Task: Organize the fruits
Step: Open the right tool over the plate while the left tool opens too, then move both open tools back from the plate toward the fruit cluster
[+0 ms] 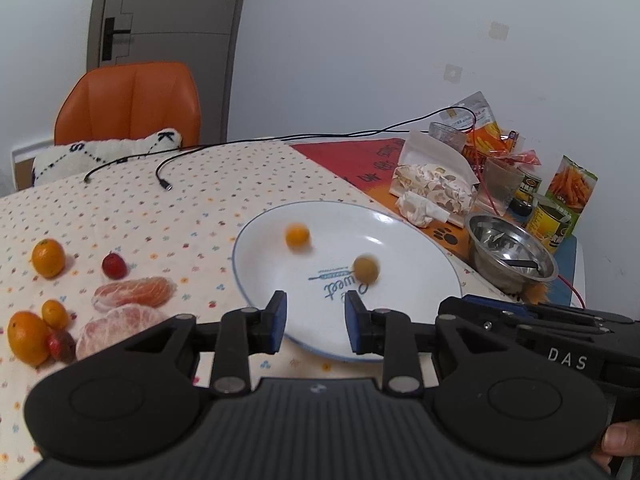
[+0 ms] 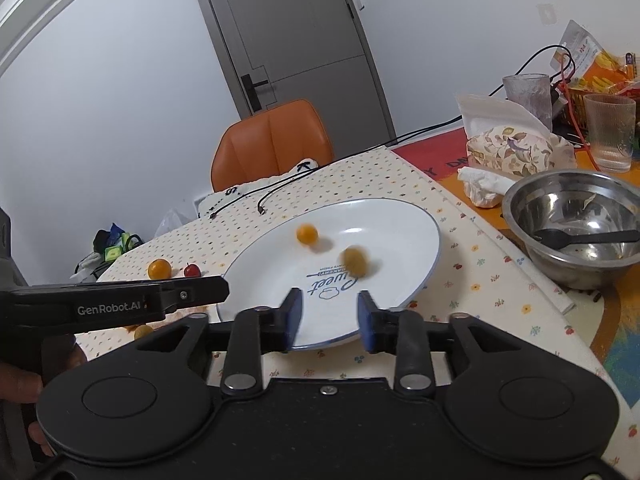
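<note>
While both empty grippers, left (image 1: 314, 322) and right (image 2: 329, 322), hang with jaws released over the round white plate (image 1: 416, 248) holding two blurred small fruits, only the left view shows peeled citrus segments (image 1: 134, 292) far left on the surface.

Both views are being lit evenly by soft indoor light. The two small fruits (image 1: 297, 237) (image 1: 366, 268) on the plate (image 1: 408, 312) are being smeared by motion blur; edges are being bent by fisheye distortion.
</note>
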